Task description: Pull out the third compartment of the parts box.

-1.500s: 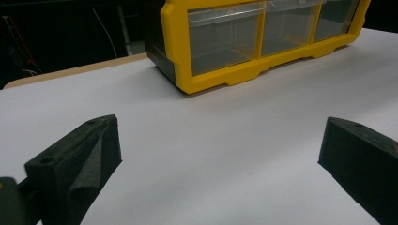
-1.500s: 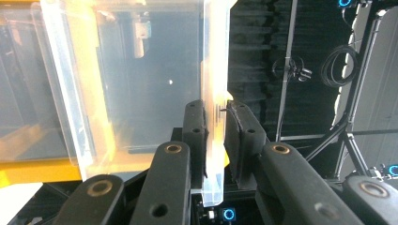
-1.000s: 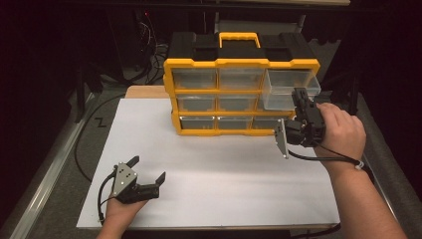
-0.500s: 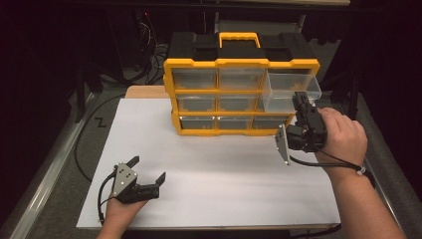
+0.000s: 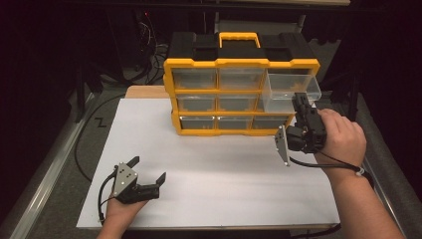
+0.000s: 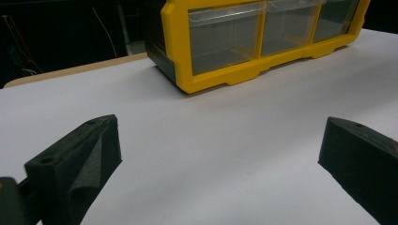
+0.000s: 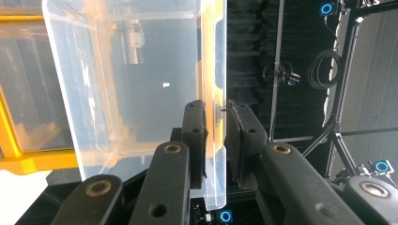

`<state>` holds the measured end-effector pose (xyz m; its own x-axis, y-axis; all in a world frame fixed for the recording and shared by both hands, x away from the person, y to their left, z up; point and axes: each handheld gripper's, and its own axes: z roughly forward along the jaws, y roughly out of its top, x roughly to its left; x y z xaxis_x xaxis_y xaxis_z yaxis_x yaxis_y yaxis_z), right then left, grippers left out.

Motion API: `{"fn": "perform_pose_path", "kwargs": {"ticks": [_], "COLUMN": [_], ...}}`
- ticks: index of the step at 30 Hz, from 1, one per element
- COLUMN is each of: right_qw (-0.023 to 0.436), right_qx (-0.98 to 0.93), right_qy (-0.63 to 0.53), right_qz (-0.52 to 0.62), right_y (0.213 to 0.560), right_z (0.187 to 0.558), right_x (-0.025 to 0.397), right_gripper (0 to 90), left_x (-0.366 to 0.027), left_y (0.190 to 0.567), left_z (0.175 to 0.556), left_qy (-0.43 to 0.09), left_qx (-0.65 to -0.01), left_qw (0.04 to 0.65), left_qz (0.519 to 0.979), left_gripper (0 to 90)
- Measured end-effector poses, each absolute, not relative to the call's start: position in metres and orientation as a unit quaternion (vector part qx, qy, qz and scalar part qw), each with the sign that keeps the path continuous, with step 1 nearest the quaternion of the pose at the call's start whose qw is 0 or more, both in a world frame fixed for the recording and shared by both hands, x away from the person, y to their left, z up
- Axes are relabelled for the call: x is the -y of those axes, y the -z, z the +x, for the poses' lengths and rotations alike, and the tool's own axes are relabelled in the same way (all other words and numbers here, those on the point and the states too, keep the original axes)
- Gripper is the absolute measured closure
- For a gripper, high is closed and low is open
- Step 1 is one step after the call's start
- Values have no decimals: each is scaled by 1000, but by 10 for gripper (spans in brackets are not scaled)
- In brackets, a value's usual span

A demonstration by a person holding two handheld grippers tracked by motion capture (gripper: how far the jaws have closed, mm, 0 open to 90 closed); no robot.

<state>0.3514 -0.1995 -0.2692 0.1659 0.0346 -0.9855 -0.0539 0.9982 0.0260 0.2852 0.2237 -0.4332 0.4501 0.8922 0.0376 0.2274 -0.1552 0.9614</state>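
The right gripper (image 7: 215, 117) clamped the drawer (image 5: 291, 85) front at two o'clock for pulling; the left gripper (image 5: 148, 169) rested spread apart.

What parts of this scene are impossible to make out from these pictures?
- The organizer drawers' contents: high view, hazy fronts, too small.
- The back of the pulled-out drawer: right gripper view, cut off by the top edge.
- The right gripper fingertips: high view, hidden by its own body.
- The left gripper body: left gripper view, cut off below.
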Motion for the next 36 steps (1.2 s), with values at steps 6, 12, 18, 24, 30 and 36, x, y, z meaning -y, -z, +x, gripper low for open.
{"fn": "perform_pose_path", "kwargs": {"ticks": [6,12,18,24,30,36], "right_qw": [760,754,746,732,713,696], "right_qx": [-649,-656,-664,-678,-698,-714], "right_qy": [-25,-22,-44,-54,-59,-66], "right_qz": [-7,-3,-8,-20,-35,-38], "right_y": [267,268,270,282,301,329], "right_z": [352,351,339,331,326,327], "right_x": [199,197,189,182,174,167], "right_gripper": [801,704,637,558,504,472], "left_x": [-225,-225,-225,-226,-225,-225], "left_y": [434,434,434,434,434,434], "left_z": [286,286,285,285,285,285], "left_qy": [-327,-326,-326,-323,-322,-323], "left_qx": [-412,-414,-414,-417,-413,-413], "left_qw": [504,505,506,506,506,506], "left_qz": [685,684,683,682,685,685], "left_gripper": [5,5,5,6,5,5]}}
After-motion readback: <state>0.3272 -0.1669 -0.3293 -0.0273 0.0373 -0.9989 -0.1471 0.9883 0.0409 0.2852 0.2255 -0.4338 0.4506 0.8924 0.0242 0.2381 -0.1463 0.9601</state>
